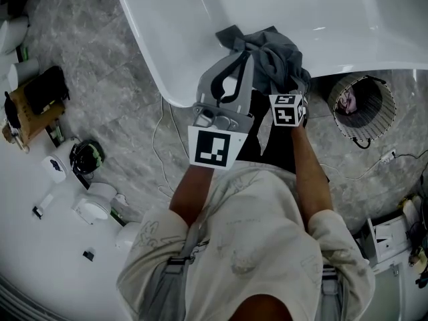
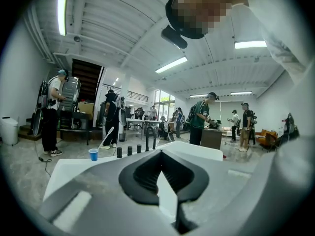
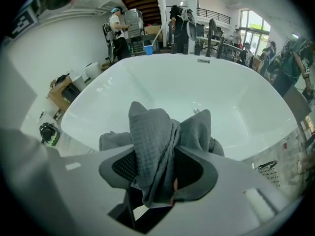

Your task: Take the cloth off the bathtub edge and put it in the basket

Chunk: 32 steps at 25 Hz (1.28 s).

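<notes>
On bathtub edge, grey cloth sat bunched, pinched between jaws of right gripper. Left gripper hovered just beside, jaws pressed together, empty. Basket stood on floor, right of tub. Step judged: grasp. Next move called for lifting cloth clear, carrying over basket, releasing.

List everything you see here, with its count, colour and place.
bathtub: one, white, on the grey floor.
cloth: one, grey, bunched on the bathtub's near edge.
basket: one, pale, on the floor right of the bathtub, something pink inside.
cup: one, blue, at the bathtub's far rim.
bystanders: several, beyond the bathtub.
left gripper: one, grey, fingers shut and empty, beside the cloth.
right gripper: one, grey, fingers shut on the cloth.
</notes>
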Tool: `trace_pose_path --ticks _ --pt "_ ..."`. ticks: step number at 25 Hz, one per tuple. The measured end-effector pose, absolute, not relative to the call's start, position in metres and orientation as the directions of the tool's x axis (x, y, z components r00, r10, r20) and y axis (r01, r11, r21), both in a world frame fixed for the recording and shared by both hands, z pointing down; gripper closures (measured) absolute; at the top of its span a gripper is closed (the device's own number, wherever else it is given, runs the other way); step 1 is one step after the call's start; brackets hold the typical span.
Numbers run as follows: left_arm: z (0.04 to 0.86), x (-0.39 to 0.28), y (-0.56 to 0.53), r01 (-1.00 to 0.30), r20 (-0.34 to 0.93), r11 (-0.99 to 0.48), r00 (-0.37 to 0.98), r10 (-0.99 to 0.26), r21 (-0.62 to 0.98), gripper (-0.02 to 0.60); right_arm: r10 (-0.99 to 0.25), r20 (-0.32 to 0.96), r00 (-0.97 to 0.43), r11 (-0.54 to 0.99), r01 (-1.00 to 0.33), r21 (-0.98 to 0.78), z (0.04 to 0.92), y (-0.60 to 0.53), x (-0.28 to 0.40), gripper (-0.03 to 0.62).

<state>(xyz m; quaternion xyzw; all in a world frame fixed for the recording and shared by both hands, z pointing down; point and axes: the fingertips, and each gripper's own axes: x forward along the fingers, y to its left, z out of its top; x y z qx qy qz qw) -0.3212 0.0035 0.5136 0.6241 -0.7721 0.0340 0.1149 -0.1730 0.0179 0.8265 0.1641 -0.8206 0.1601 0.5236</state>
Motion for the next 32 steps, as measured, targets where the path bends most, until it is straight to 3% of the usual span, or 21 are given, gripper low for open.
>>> trace_pose_path --ticks 5,11,22,32 --pt "0.51 -0.318 0.009 -0.97 0.219 0.223 -0.198 -0.955 0.094 0.584 -0.093 0.91 -0.404 0.886 -0.45 -0.11 0.816 0.016 -0.17 0.477" --pt "0.502 -0.318 0.009 -0.968 0.203 0.229 -0.205 -0.957 0.103 0.584 -0.074 0.91 -0.407 0.878 -0.46 -0.134 0.81 0.015 -0.167 0.518" --pt "0.485 -0.318 0.01 -0.966 0.174 0.235 -0.214 -0.961 0.109 0.584 -0.033 0.858 -0.512 0.842 -0.477 -0.253 0.761 0.021 -0.17 0.525" --pt "0.456 -0.317 0.009 -0.97 0.122 0.223 -0.211 -0.97 0.095 0.584 -0.091 0.73 -0.677 0.832 -0.455 -0.318 0.658 -0.007 -0.191 0.525"
